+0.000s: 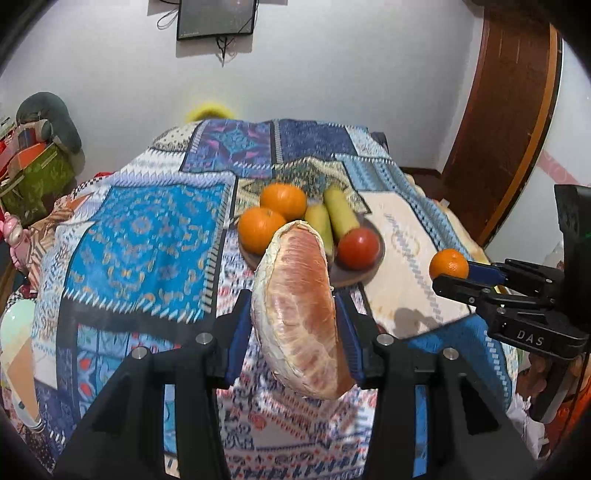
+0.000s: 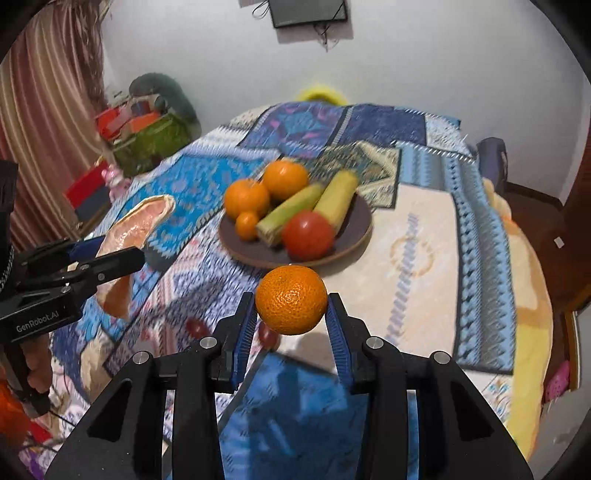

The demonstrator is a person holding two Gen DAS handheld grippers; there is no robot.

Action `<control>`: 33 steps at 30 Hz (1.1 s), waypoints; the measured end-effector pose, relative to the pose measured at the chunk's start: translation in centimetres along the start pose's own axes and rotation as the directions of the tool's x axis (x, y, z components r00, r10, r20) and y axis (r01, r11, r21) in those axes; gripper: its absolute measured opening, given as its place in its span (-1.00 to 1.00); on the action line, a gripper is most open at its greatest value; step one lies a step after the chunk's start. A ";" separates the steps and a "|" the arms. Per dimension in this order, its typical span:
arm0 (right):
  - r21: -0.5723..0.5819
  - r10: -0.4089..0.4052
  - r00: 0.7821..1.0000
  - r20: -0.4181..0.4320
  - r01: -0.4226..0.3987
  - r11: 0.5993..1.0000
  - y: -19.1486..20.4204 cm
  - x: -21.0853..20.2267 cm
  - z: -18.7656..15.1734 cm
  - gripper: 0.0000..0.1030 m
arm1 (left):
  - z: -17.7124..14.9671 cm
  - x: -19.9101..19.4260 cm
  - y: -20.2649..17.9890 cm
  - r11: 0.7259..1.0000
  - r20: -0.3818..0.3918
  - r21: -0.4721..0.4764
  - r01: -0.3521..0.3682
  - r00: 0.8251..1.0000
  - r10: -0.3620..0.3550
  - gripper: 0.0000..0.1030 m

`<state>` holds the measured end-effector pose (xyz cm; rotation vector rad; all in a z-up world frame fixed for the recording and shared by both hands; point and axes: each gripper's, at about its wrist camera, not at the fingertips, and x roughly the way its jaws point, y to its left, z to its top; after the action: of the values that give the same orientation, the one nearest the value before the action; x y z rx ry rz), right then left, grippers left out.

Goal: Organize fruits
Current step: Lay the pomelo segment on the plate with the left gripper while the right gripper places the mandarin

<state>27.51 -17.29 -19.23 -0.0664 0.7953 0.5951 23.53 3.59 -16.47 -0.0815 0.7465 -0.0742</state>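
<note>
Patterned blanket (image 1: 147,229), wall-hung dark screen (image 1: 216,18) (cords dangling), striped curtain (image 2: 48,122).

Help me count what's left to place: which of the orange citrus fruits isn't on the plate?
The mandarin clamped in the right gripper, held above the cloth short of the plate; the other oranges already rest on it.
</note>
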 end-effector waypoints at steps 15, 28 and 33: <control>0.031 -0.025 0.996 0.084 0.023 0.999 -3.4 1.2 4.5 -0.32 | 5.1 4.5 -1.8 0.999 0.049 0.048 0.015 0.999 -0.017 -0.14; 0.049 -0.024 0.999 0.042 0.022 0.999 -5.3 6.0 5.5 -0.32 | 7.2 10.0 -0.8 1.000 0.018 0.021 0.015 1.000 -0.015 -0.14; 0.074 -0.010 1.000 0.012 0.009 0.997 -6.2 7.6 5.6 -0.32 | 7.5 11.8 -0.5 1.000 -0.003 0.025 0.002 1.000 -0.002 -0.14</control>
<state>38.59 -17.27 -21.52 0.0010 0.8036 0.5564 37.27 2.34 -18.89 -0.0588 0.7479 -0.0857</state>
